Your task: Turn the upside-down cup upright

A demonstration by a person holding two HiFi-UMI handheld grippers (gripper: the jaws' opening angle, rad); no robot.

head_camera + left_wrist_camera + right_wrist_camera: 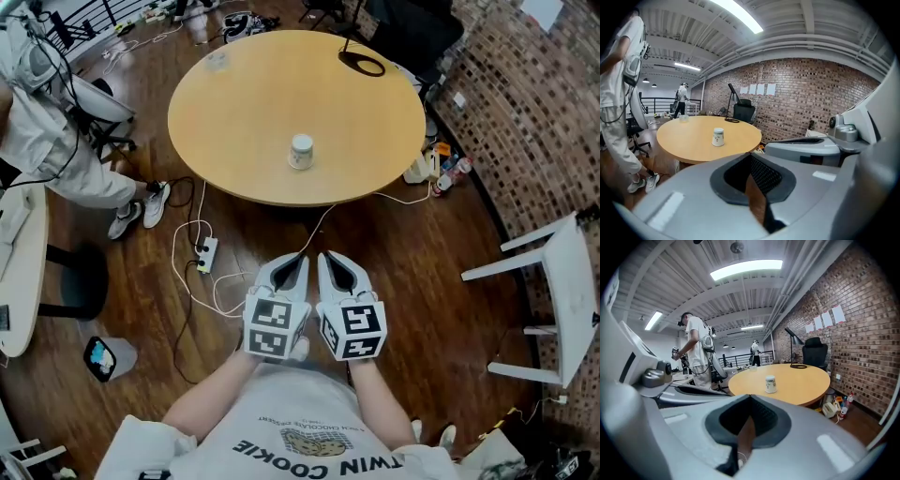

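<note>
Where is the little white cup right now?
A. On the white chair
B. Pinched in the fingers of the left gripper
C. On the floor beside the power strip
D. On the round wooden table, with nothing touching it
D: the cup sits alone on the round table, while the left gripper and the right gripper hang over the floor short of the table's edge.

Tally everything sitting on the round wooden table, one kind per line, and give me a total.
White paper cup, standing upside down: 1
Small clear container, near the far edge: 1
Black desk lamp with a ring-shaped base: 1
Total: 3
</note>
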